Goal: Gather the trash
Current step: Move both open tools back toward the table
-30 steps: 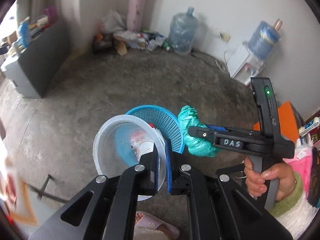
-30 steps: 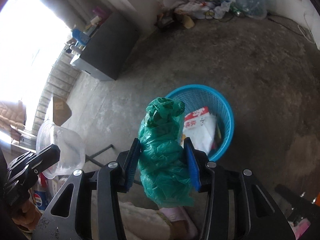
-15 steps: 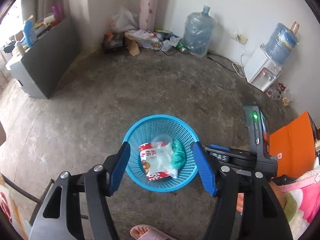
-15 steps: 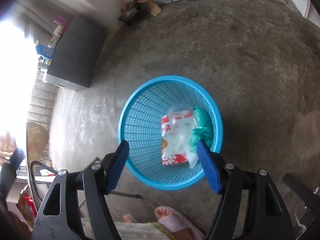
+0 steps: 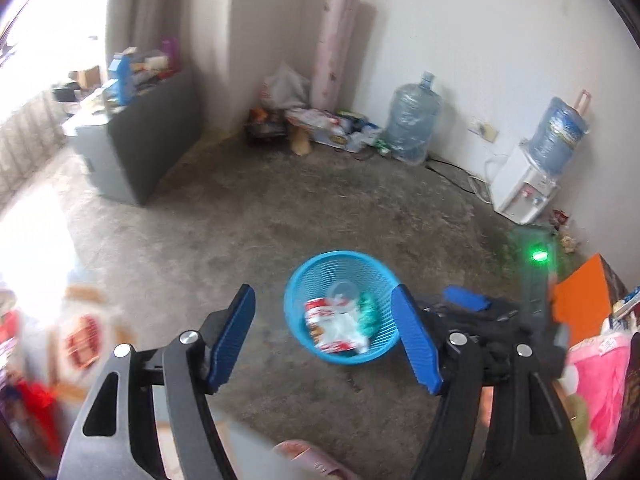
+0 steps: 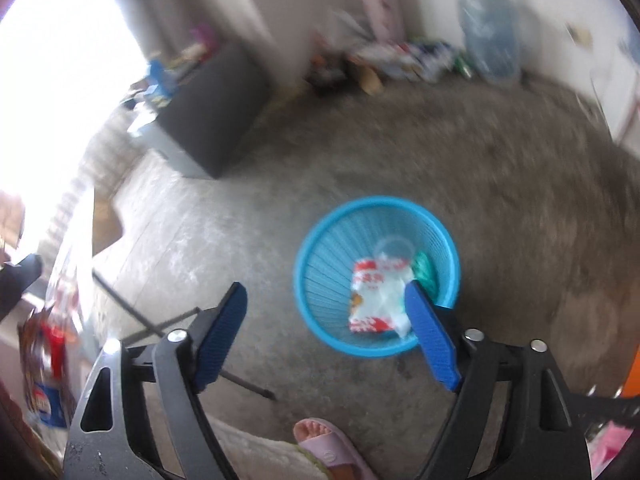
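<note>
A blue mesh trash basket stands on the concrete floor; it also shows in the right wrist view. Inside lie a clear plastic cup, a red and white wrapper and a green plastic bag; the wrapper and green bag show in the right wrist view too. My left gripper is open and empty, held above and in front of the basket. My right gripper is open and empty above the basket's near side; its blurred body shows in the left wrist view.
A dark cabinet stands at the left. Clutter, a pink roll and a water bottle fill the far corner. A water dispenser stands at the right wall. A foot in a pink slipper is below. An orange box is at the right.
One second ago my left gripper held the clear cup and my right the green bag. Both were released into the basket. Both grippers have since lifted up and back, jaws wide open.
</note>
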Tool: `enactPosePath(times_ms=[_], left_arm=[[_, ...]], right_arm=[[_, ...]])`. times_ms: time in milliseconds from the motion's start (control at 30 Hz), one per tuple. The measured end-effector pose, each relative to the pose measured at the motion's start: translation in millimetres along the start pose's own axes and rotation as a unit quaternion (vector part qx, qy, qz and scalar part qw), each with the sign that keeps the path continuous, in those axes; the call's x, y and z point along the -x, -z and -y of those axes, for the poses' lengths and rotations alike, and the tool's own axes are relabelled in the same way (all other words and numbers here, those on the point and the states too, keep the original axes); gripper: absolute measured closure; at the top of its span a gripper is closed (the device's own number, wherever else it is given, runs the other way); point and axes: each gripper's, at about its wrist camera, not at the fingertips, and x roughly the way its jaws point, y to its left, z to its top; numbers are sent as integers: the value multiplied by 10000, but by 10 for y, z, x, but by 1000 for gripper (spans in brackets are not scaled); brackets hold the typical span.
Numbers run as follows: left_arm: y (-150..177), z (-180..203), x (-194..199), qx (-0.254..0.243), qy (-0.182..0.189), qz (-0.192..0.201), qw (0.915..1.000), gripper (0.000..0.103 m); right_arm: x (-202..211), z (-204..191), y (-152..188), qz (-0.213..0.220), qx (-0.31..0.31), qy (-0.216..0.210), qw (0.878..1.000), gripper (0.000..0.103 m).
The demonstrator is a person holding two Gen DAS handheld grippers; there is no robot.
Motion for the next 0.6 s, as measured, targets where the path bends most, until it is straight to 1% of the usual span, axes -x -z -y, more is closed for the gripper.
enactPosePath(times_ms=[133,200,267,467,600], left_arm=[[217,-343,575,301,-353,306,9985,34],[345,-494,837,457,-566,489,9961,32],[499,-642,1107,633,-855,686,9920,31],[915,-1050,1842,1146,-1516,1159,9749,29],[1156,-1271,2254,1414,-1984,1381,9600,27]], right_arm=[[261,-405,103,229,501,-146,9984,16],[353,-599,174,306,764,-190,9964,9],[398,-764,238,348,981,-182,9944,9],[503,-1184,353,418,1531,24,9873,8],[639,-1389,478,825,1868,323,9784,8]])
